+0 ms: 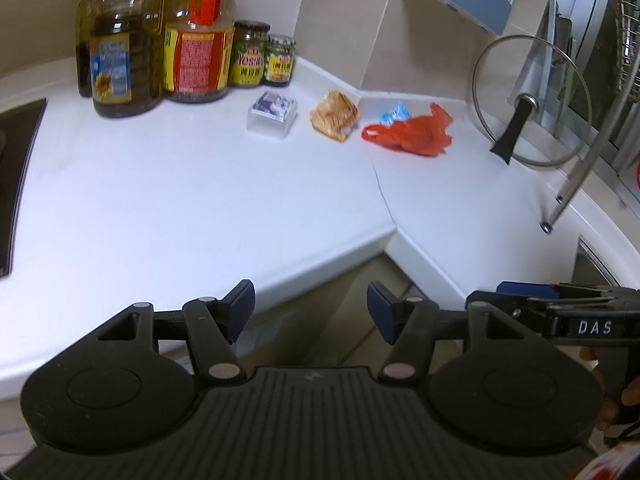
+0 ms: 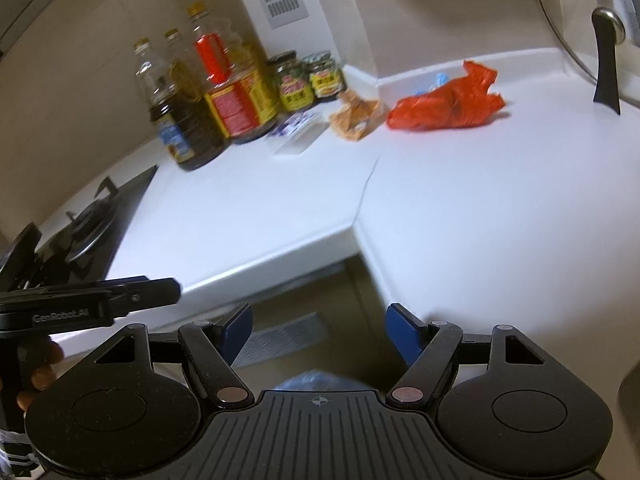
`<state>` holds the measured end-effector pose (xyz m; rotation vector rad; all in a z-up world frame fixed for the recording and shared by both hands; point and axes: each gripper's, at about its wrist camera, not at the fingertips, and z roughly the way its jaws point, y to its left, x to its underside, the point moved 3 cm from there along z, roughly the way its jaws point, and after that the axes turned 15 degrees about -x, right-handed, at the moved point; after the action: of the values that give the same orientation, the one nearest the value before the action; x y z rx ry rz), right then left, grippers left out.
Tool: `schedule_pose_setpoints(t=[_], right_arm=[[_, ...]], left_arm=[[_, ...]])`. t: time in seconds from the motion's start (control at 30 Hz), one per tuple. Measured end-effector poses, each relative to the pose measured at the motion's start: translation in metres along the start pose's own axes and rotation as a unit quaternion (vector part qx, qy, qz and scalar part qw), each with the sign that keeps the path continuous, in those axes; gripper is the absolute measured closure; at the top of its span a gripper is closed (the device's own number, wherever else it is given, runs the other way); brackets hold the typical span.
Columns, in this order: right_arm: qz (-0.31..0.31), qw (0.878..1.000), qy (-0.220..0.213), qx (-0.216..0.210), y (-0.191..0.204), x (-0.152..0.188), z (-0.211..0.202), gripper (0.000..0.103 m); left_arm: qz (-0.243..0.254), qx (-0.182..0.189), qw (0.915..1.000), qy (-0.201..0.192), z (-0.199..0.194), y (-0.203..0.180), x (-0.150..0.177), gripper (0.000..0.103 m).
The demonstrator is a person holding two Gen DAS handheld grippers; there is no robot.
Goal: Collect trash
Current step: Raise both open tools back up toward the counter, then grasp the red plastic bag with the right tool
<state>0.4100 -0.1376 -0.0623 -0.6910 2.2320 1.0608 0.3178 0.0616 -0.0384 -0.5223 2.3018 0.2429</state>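
On the white L-shaped counter [image 1: 200, 184] lie a crumpled red plastic bag [image 1: 412, 132], a small blue-and-white wrapper [image 1: 396, 114] behind it, a crumpled tan wrapper [image 1: 334, 116] and a clear box with a blue label [image 1: 273, 114]. The same red bag [image 2: 448, 102], tan wrapper [image 2: 354, 116] and clear box [image 2: 298, 132] show in the right wrist view. My left gripper [image 1: 310, 310] is open and empty, held off the counter's front edge, far from the trash. My right gripper [image 2: 318, 334] is open and empty too, beside the left one.
Oil bottles [image 1: 120, 52] and jars [image 1: 250, 56] stand at the back left by the wall. A gas hob [image 2: 80, 228] is at the left. A glass pot lid [image 1: 528, 100] leans at the right beside a metal rack. A blue bag [image 2: 312, 380] shows below the counter corner.
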Motion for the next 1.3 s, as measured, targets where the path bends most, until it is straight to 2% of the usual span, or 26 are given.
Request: schedule_pose_setpoints(t=[0.2, 0.63, 0.8, 1.07, 1.3], right_arm=[[0.007, 0.999, -0.025, 0.02, -0.046, -0.044, 0.006, 0.029], [0.087, 0.99, -0.108, 0.034, -0.145, -0.128, 0.023, 0.029], [0.125, 0.982, -0.14, 0.035, -0.179, -0.157, 0.04, 0.029], [0.18, 0.966, -0.182, 0.035, -0.212, -0.18, 0.06, 0.02], [0.209, 0.96, -0.182, 0.04, -0.222, -0.186, 0.083, 0.02]], left_arm=[[-0.007, -0.025, 0.9996, -0.014, 0.023, -0.005, -0.029, 0.044], [-0.01, -0.074, 0.9962, -0.044, 0.064, -0.009, -0.08, 0.044], [-0.005, -0.092, 0.9942, -0.057, 0.083, -0.012, -0.098, 0.037], [0.01, -0.113, 0.9918, -0.057, 0.114, -0.018, -0.114, 0.036], [0.02, -0.127, 0.9902, -0.054, 0.133, -0.022, -0.123, 0.031]])
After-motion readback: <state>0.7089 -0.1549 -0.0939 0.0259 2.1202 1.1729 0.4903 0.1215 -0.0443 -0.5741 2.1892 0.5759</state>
